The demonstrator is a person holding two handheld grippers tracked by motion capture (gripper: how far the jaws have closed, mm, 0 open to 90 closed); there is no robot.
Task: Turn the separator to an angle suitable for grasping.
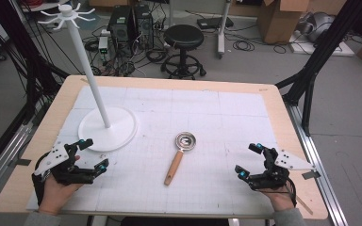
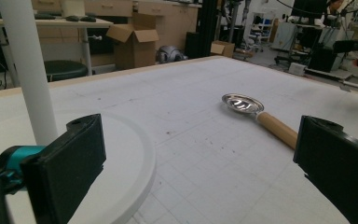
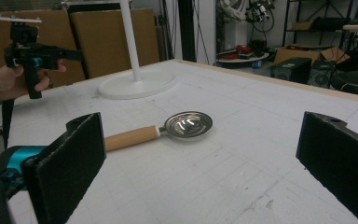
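Observation:
A small metal strainer with a wooden handle (image 1: 178,155) lies flat near the middle of the white mat, bowl pointing away from me, also in the left gripper view as the strainer (image 2: 256,114) and in the right gripper view as the strainer (image 3: 168,128). A white hanger stand (image 1: 106,126) with a tall pole and hooked top rests at the left. My left gripper (image 1: 94,154) hovers open beside the stand's base, nothing between its jaws. My right gripper (image 1: 249,160) is open at the right, nothing held. The left gripper (image 3: 70,55) shows far off in the right gripper view.
The wooden table's edge (image 1: 306,160) frames the white gridded mat (image 1: 217,122). Beyond the table stand a black stool (image 1: 184,40), computer towers, cables and cardboard boxes (image 1: 280,19). Black frame legs (image 1: 320,52) flank the table on both sides.

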